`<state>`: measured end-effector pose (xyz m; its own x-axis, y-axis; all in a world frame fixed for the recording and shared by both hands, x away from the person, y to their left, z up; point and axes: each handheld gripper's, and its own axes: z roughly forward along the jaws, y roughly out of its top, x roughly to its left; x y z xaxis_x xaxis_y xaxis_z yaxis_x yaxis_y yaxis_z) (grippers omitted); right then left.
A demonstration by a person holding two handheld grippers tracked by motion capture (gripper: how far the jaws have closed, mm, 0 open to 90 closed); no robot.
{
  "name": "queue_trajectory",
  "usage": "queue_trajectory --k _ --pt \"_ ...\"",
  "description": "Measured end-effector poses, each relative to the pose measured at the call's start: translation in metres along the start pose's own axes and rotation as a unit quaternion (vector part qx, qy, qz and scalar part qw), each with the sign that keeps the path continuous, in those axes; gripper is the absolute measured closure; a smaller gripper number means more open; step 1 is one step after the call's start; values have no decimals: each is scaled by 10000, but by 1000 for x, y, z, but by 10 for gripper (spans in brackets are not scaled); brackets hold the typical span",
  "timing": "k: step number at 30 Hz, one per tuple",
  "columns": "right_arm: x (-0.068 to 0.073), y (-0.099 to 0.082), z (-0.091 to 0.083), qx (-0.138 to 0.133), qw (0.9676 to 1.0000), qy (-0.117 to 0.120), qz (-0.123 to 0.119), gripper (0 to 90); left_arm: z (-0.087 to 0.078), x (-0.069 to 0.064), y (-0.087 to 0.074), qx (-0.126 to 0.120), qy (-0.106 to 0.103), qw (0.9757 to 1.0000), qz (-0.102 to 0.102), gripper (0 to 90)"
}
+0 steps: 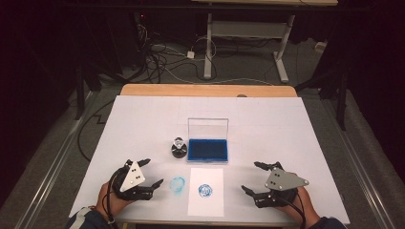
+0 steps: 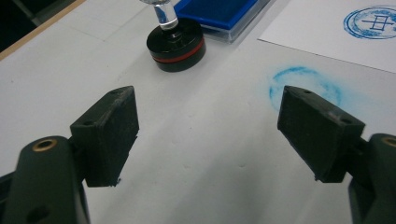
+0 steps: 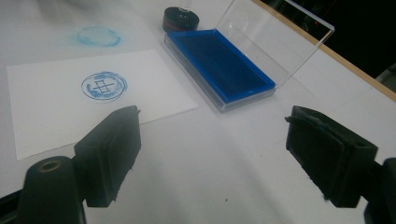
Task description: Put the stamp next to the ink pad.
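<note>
White paper covers your table (image 1: 143,114), with dark floor and cables beyond. At the left, your left tool (image 1: 151,172) rests released, jaws wide apart, holding nothing. Ahead of it and slightly right stands the stamp (image 1: 178,148), upright, black base with a red band and clear knob, just beside the open blue ink pad (image 1: 207,149). Nearer you lies the stamped sheet (image 1: 206,191). Your right tool (image 1: 252,177), also released, is farther from the stamp.

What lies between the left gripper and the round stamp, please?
Bare white table, as the left gripper view shows; the left gripper is open, the stamp ahead, a blue ink smudge to the side.
</note>
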<state>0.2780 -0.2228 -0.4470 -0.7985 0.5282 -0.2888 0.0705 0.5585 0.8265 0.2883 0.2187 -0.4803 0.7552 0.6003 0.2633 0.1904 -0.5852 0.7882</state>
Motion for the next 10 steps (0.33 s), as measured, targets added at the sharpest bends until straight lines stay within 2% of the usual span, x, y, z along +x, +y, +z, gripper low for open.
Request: queue_trajectory --k 6,8,10 --pt "0 1 1 -21 10000 30 23 180 0 2 -1 16 25 10000 -72 196" --pt "-1 0 2 -76 9998 161 83 180 -1 2 0 4 10 10000 -76 196" --pt "-3 -1 1 -110 9997 172 163 180 -1 3 1 -19 18 10000 -73 197"
